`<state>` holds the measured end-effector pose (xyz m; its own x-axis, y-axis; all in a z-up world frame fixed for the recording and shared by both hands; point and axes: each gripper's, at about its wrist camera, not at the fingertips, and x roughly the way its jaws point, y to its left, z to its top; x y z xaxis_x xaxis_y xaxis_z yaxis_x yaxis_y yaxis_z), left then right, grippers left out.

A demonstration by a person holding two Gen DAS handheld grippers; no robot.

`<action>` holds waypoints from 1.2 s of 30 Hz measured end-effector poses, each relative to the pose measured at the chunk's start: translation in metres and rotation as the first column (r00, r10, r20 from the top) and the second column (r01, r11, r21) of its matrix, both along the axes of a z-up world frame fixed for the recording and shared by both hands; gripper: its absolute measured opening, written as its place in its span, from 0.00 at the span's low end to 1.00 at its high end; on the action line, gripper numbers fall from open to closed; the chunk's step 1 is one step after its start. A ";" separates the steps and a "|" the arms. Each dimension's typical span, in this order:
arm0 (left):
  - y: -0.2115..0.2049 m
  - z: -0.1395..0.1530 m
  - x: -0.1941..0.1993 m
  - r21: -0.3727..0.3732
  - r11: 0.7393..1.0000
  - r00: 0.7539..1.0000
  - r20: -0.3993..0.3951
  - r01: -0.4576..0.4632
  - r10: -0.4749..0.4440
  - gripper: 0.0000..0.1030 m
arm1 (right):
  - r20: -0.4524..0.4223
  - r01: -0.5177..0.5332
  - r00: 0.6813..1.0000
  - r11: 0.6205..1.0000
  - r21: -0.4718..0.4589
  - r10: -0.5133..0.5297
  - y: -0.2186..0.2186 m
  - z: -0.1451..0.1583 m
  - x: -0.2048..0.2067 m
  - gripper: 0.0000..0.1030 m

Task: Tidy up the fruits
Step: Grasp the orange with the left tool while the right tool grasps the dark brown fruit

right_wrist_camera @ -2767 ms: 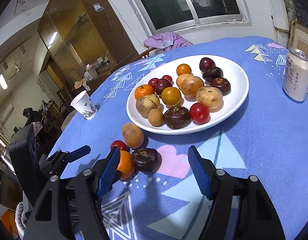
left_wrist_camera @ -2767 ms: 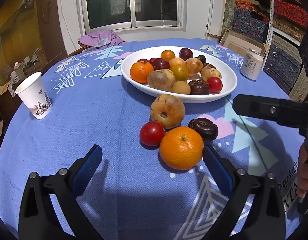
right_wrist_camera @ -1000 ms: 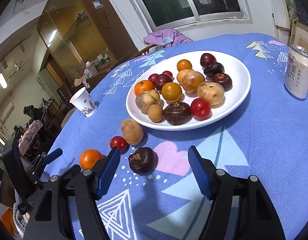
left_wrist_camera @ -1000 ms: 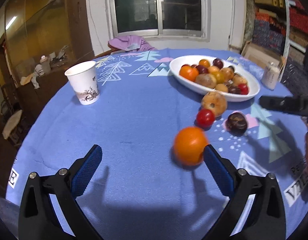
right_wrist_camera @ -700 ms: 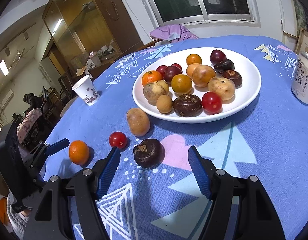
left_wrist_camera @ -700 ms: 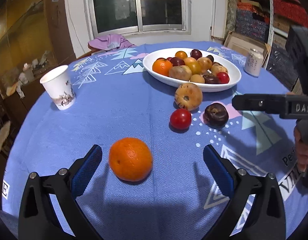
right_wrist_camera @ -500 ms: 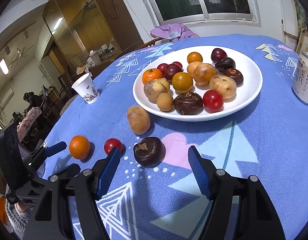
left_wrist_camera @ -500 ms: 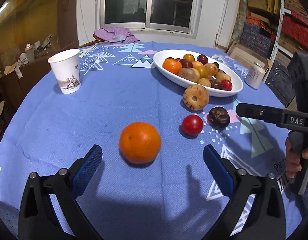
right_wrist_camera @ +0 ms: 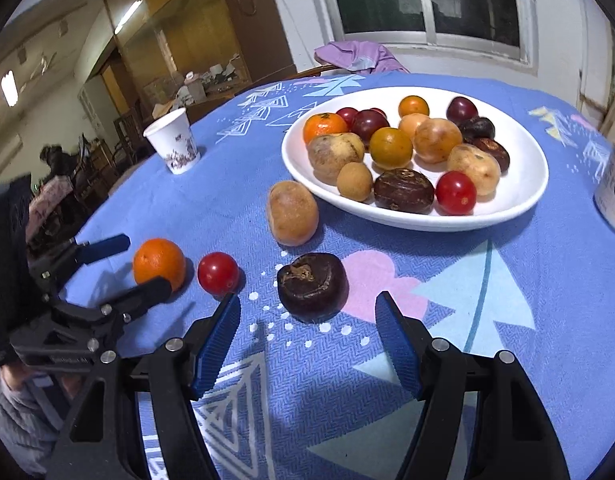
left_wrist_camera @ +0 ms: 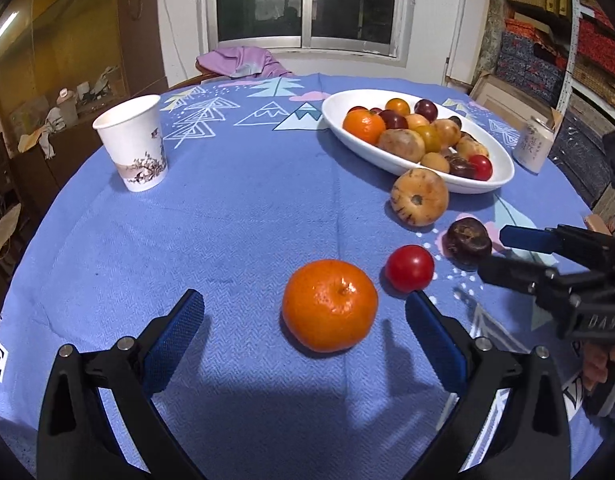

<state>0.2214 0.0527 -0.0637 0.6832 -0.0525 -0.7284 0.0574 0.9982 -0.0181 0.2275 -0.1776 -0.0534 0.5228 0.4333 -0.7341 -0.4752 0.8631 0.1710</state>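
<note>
The left hand-held gripper (left_wrist_camera: 305, 312) stands released, its blue pads wide apart on either side of the orange (left_wrist_camera: 330, 305), which rests on the bench (left_wrist_camera: 227, 232) between them without touching either pad. Just right of the orange lies a red tomato (left_wrist_camera: 409, 268), close to the tip of the right pad, and beyond it a dark brown fruit (left_wrist_camera: 468, 242). The right hand-held gripper (right_wrist_camera: 307, 326) is also released, its jaws spread and empty, with the dark brown fruit (right_wrist_camera: 312, 286) sitting on the cloth just ahead of the gap between the pads. In the right wrist view the tomato (right_wrist_camera: 218, 273) is near the left pad tip, the orange (right_wrist_camera: 159, 265) further left between the other gripper's fingers, and a tan fruit (right_wrist_camera: 292, 213) lies beyond, just beside the white plate (right_wrist_camera: 523, 192). The plate holds a heap of fruit: a mandarin, plums, yellow and tan fruits, dark brown ones and another tomato. A paper cup (left_wrist_camera: 132, 143) stands well apart on the far left of the bench, and a drink can (left_wrist_camera: 533, 145) stands near the plate's right end. A purple cloth (left_wrist_camera: 241, 62) lies at the far edge under the window.
</note>
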 end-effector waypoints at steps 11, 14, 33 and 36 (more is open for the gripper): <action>-0.008 -0.007 0.007 0.022 0.999 0.998 -0.045 0.036 -0.035 0.96 | 0.034 -0.012 0.999 0.996 -0.093 0.015 0.016 -0.001 0.009 0.57; -0.010 -0.009 0.011 0.006 0.998 0.997 -0.054 0.055 -0.054 0.96 | 0.022 -0.014 1.000 0.995 -0.102 0.017 0.017 -0.003 0.010 0.56; -0.015 -0.004 0.005 0.016 0.995 0.995 -0.022 0.093 -0.093 0.47 | 0.003 -0.004 1.000 0.995 -0.097 0.005 0.016 -0.005 0.016 0.40; -0.013 -0.004 0.005 0.005 0.996 0.995 -0.022 0.093 -0.093 0.46 | 0.001 -0.006 1.000 0.996 -0.092 0.006 0.015 -0.006 0.017 0.40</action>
